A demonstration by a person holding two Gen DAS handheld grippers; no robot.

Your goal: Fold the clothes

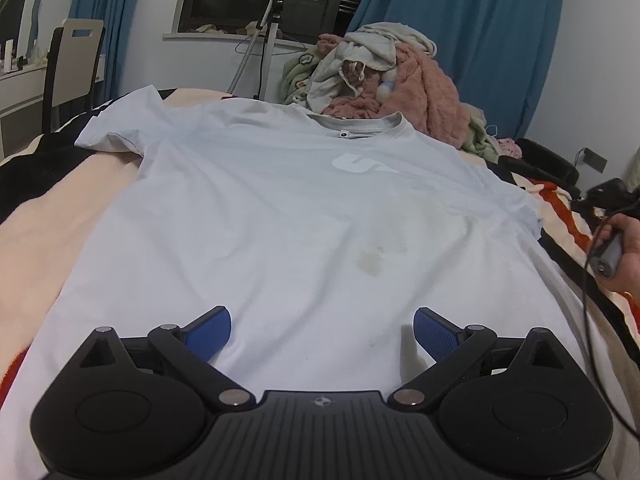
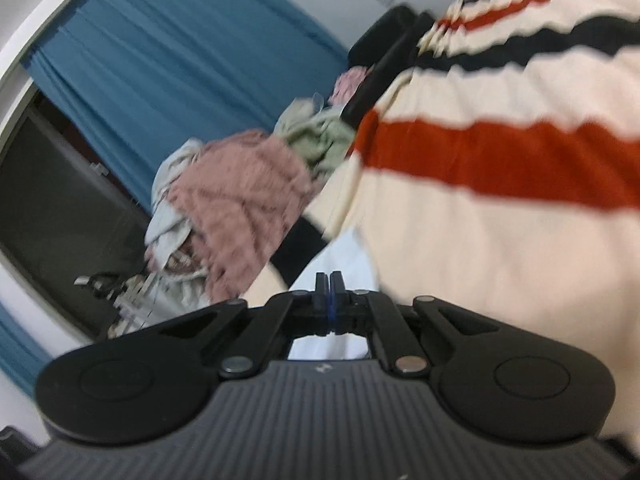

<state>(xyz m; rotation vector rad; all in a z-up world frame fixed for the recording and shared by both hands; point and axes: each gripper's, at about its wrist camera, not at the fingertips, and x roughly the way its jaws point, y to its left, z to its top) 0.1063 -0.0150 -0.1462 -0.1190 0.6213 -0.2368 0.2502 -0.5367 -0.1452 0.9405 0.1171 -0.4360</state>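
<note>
Overhead, left gripper (image 1: 322,332) gapes above white-logo T-shirt (image 1: 280,220); right gripper (image 2: 330,282) is closed, seemingly empty.

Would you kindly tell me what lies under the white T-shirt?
The white T-shirt lies spread on a striped blanket in cream, black and red, visible around its edges. What is directly beneath its middle is covered.

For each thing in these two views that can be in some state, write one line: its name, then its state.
White T-shirt: spread flat on the bed, front up, unfolded, stained.
Left gripper: open, above the shirt's hem.
Right gripper: shut, nothing seen between its pads.
Clothes pile: heaped, unfolded.
Striped blanket: spread over the bed.
Curtains: drawn aside.
</note>
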